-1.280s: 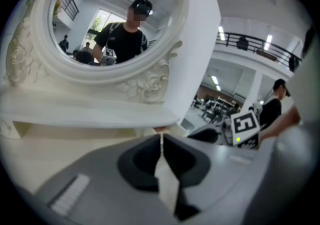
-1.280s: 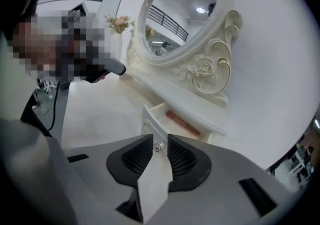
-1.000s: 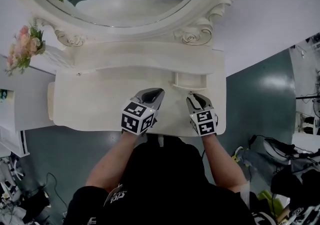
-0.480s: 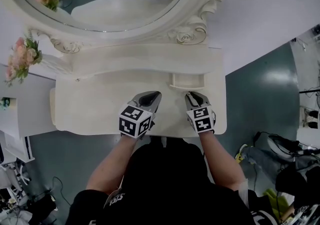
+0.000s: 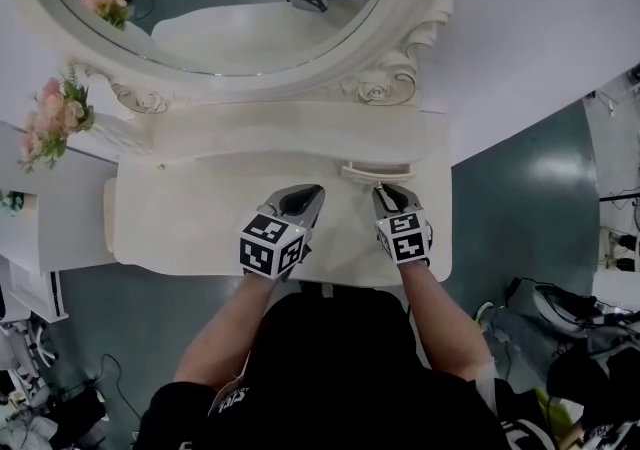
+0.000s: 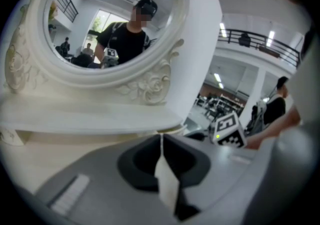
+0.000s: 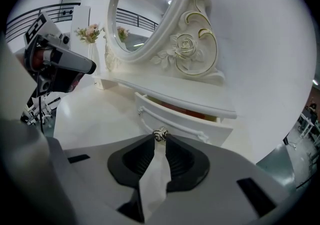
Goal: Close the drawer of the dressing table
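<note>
Drawer [image 5: 375, 174] is seen slightly open under the shelf [image 5: 300, 138], at the table's [image 5: 170, 218] right side. Its knob [image 7: 160, 134] is being pinched by the closing right gripper [image 5: 385, 194]. Left gripper [image 5: 311, 192] is clamped together on nothing, just beside it.

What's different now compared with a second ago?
The drawer slid further into the dressing table, though a gap remains. The right tool moved forward with it, its jaws closing on the knob. The left tool stayed put over the tabletop.
</note>
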`<state>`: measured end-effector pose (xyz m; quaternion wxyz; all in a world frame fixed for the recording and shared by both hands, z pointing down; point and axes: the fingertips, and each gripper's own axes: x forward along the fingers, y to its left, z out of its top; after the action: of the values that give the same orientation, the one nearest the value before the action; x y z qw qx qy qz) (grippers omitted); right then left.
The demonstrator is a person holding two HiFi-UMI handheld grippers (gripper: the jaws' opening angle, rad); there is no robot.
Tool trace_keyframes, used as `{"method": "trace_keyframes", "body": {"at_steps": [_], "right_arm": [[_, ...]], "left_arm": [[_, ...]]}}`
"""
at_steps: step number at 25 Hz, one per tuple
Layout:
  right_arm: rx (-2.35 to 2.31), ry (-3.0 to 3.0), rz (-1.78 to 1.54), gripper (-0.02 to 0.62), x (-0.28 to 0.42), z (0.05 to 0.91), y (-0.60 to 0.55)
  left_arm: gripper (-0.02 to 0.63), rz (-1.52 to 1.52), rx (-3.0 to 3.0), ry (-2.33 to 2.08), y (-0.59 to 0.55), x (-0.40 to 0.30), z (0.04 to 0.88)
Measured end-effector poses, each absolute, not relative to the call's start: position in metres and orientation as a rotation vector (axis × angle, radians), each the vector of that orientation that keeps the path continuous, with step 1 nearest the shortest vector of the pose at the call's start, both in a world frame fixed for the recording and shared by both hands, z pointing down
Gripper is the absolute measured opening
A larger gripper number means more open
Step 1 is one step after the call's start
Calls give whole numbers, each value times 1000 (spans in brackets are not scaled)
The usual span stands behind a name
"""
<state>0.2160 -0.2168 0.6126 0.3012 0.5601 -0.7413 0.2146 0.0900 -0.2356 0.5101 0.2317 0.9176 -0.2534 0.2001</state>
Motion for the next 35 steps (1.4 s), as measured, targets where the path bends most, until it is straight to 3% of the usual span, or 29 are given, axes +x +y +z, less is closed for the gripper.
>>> {"method": "trace_keyframes", "body": {"at_steps": [30, 35], "right_arm": [[1545, -1973, 639, 69, 235, 625, -263], [1581, -1927, 706, 126, 236, 625, -258]], "left_arm": [[20, 575, 2509, -709, -235, 75, 514], [20, 571, 2538, -673, -229, 73, 511]]}}
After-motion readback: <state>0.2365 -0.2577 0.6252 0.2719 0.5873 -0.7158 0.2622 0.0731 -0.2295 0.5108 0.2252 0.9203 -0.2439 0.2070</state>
